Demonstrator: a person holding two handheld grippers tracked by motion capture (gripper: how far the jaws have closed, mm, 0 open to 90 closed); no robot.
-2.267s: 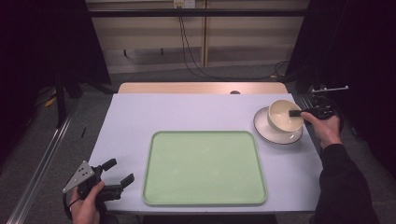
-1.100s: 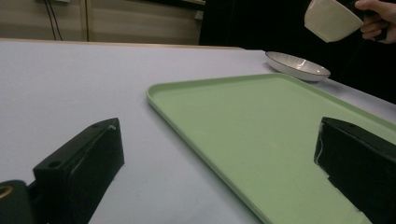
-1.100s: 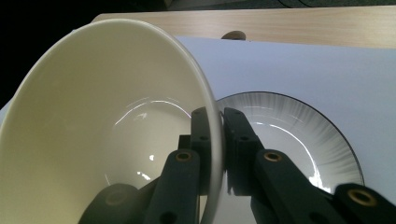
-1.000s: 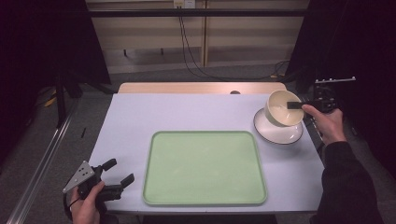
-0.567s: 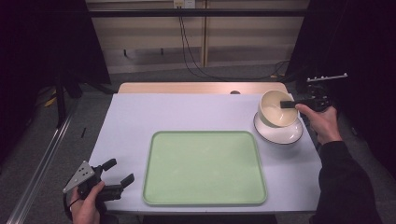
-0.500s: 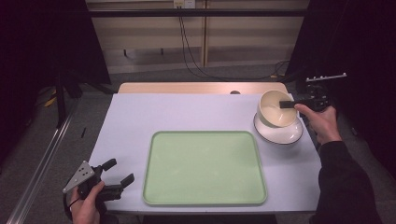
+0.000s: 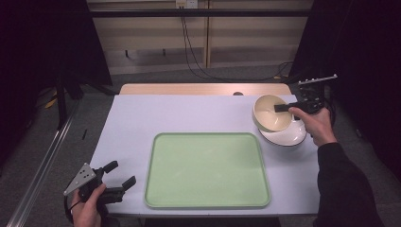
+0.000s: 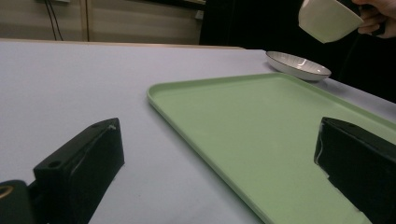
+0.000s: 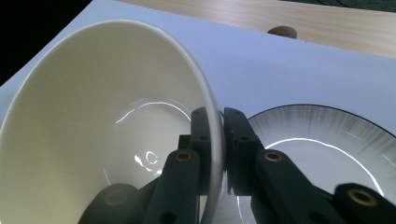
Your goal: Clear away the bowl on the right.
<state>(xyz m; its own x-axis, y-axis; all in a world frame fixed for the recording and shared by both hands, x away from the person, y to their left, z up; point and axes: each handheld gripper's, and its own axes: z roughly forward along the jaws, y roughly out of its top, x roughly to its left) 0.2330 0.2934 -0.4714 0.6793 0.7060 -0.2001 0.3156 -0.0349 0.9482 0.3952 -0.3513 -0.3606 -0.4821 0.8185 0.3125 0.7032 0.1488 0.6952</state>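
A cream bowl (image 7: 269,113) hangs tilted in the air above a white plate (image 7: 286,137) with a dark rim at the table's right. My right gripper (image 7: 283,108) is shut on the bowl's rim, one jaw inside and one outside, as the right gripper view shows at the bowl (image 9: 107,126) and gripper (image 9: 215,126). The plate (image 9: 317,144) lies just beyond the jaws. My left gripper (image 7: 120,174) stands open at the table's front left corner with nothing between its jaws. Its own view shows the lifted bowl (image 8: 327,19) above the plate (image 8: 299,66).
A large light green tray (image 7: 206,170) lies in the middle of the pale table (image 7: 189,116), to the left of the plate. A wooden strip (image 7: 203,89) runs along the table's far edge. Cables hang behind.
The right gripper has lifted the bowl off the plate and carried it a little to the left, toward the tray. The left gripper has kept still.
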